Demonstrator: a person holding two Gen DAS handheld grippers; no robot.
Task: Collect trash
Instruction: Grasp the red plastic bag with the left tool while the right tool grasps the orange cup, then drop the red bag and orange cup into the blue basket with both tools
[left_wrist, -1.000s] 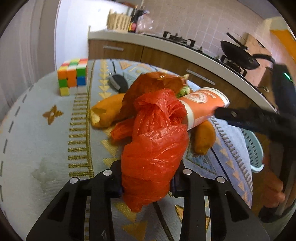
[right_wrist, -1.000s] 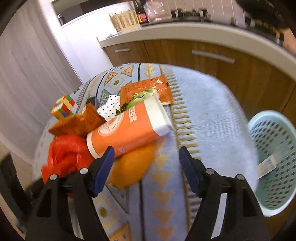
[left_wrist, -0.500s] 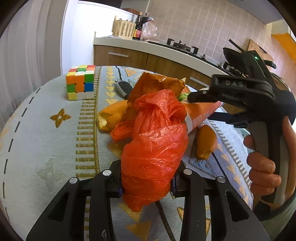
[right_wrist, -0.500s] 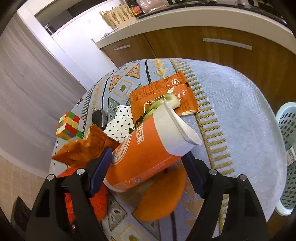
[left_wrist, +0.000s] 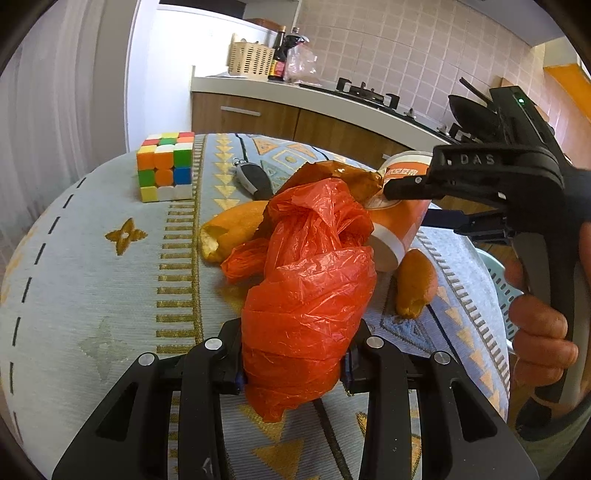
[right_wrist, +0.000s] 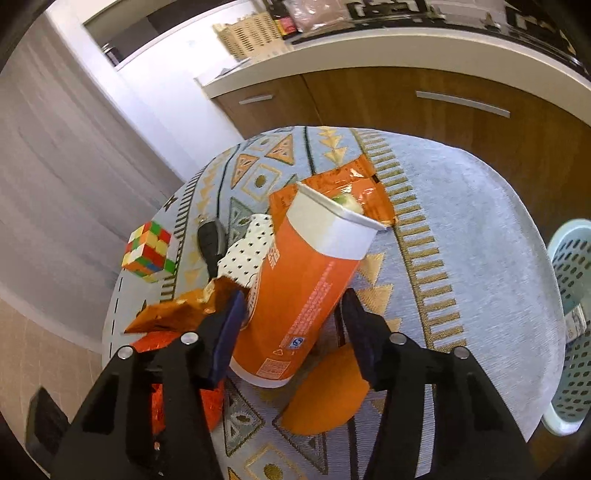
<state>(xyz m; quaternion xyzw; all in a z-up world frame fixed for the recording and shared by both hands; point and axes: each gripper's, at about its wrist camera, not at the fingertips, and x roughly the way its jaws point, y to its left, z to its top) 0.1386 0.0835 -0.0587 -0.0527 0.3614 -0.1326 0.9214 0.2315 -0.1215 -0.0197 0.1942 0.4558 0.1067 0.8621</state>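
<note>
While clamped on orange bag, left tool; right tool just closing, pads touching paper cup holding green scrap.

both wrist views look down closely, sharing the table.

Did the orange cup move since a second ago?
Yes. The orange cup lay flat on the tablecloth; now its open rim is tipped up off it, between the right gripper jaws, which have just been closing.
</note>
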